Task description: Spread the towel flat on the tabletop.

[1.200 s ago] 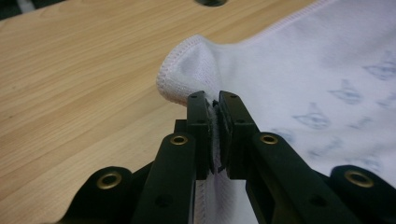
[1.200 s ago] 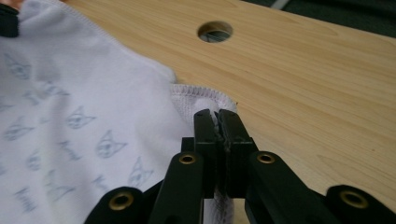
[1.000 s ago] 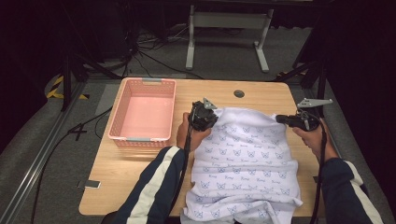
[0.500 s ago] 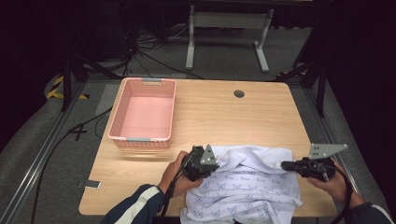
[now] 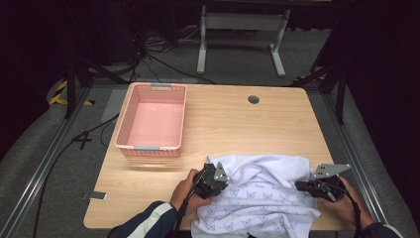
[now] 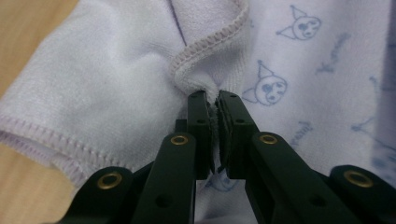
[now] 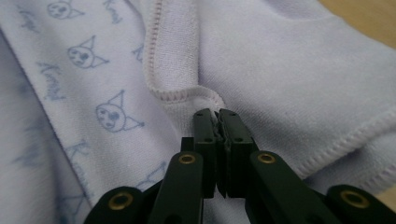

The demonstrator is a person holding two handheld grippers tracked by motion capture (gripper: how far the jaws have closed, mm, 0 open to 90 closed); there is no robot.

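A white towel (image 5: 262, 198) printed with small blue cat faces lies bunched at the table's near edge, its far part folded back over itself. My left gripper (image 5: 221, 182) is shut on the towel's hemmed edge (image 6: 212, 88) at its left side. On the towel's right side my right gripper (image 5: 298, 185) is shut on the hem (image 7: 187, 93) as well. In both gripper views the black jaws pinch a fold of the cloth (image 7: 299, 84) tightly. A hand holds each gripper from below.
A pink plastic basket (image 5: 123, 130) with nothing in it stands at the table's far left. The wooden table (image 5: 237, 124) has a cable hole (image 5: 253, 99) near its back edge. A small flat object (image 5: 94, 196) lies at the front left corner.
Both grippers have pulled the towel's far edge back toward the near side and down, folding the towel over itself. The forearms have drawn back with them.
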